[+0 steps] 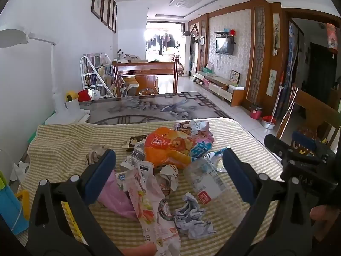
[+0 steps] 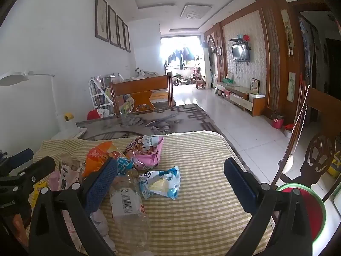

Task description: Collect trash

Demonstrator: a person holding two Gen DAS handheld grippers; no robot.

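A heap of trash lies on the yellow striped cloth [image 1: 64, 145]: an orange snack bag [image 1: 170, 147], a clear plastic bottle [image 1: 204, 179], a pink printed wrapper [image 1: 149, 204] and crumpled paper [image 1: 191, 217]. My left gripper [image 1: 168, 160] hovers over the heap, open, with nothing between its pads. My right gripper [image 2: 170, 168] is open too, just right of the heap. The bottle [image 2: 127, 200] lies beside its left finger, and a blue-white wrapper [image 2: 162, 181] sits below the gap. Each gripper shows in the other's view: the right gripper [image 1: 287, 143], the left gripper [image 2: 34, 160].
A red bin with a green rim [image 2: 309, 213] stands low at the right, beside a wooden chair [image 2: 319, 155]. Beyond the cloth the table carries a patterned mat [image 1: 149, 106] and a white desk lamp [image 1: 55, 74]. A pink snack bag [image 2: 147, 151] lies at the heap's far side.
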